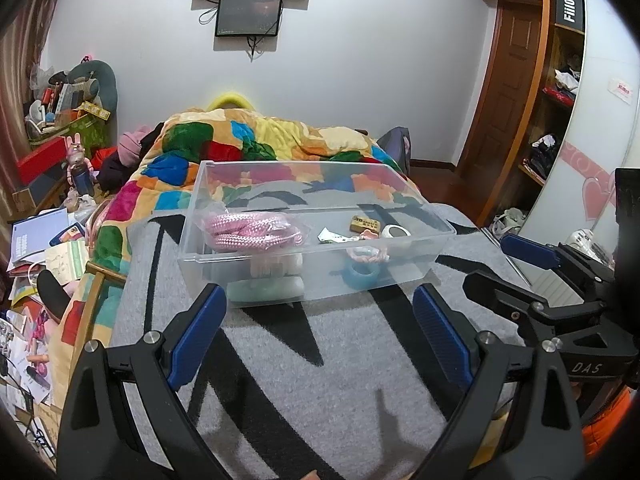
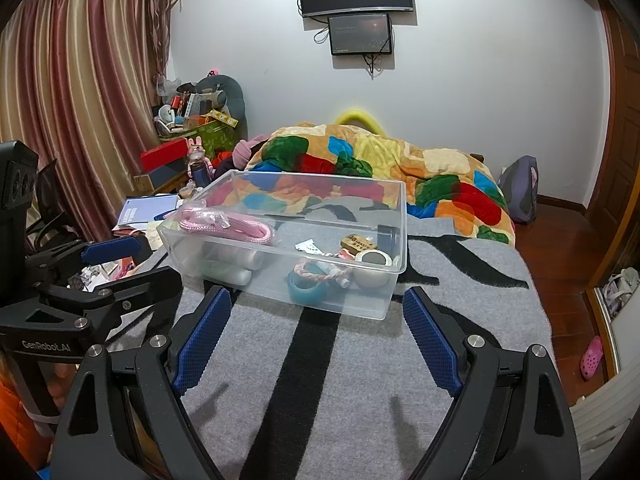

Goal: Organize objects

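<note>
Your left gripper (image 1: 320,300) and right gripper (image 2: 316,304) are both spread wide, holding nothing, just before the clear plastic box (image 2: 280,276) on the grey black-striped blanket (image 2: 340,380).

- Your left gripper (image 1: 320,312) hangs over the grey striped blanket (image 1: 280,360), jaws spread wide and holding nothing.
- Just ahead of it sits the clear bin (image 1: 224,258), containing a pink rope (image 1: 248,230), a blue tape roll (image 1: 362,274) and small items.
- Your right gripper (image 1: 532,264) shows at the right edge.

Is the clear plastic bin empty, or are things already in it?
Not empty. The clear bin holds a pink rope, a blue tape roll and other small items; no lid on it.
</note>
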Demonstrator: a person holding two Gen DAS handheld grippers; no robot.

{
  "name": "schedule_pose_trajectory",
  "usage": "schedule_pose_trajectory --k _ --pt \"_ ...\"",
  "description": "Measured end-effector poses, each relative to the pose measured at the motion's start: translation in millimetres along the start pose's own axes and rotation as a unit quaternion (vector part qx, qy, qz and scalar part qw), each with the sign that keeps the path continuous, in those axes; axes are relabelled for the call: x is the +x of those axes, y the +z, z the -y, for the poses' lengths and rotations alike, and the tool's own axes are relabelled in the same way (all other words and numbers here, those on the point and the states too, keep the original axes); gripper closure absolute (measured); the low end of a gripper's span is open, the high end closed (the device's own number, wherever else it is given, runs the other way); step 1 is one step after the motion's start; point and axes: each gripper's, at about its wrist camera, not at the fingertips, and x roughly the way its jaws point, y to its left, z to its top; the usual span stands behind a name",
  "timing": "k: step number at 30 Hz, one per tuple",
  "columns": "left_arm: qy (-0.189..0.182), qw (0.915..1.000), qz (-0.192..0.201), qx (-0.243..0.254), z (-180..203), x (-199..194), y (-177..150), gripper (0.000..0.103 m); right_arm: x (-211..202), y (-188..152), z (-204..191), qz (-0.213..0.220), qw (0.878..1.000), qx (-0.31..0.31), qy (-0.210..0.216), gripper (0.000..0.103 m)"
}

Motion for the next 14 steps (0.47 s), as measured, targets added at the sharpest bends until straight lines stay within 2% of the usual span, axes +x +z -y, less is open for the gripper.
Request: schedule_pose_trajectory --k 14 --pt "-0.009 0.9999 -0.006 0.004 3.5 0.7 -2.4 0.008 -0.1 -2.4 -0.4 -0.002 1.000 0.001 0.000 0.017"
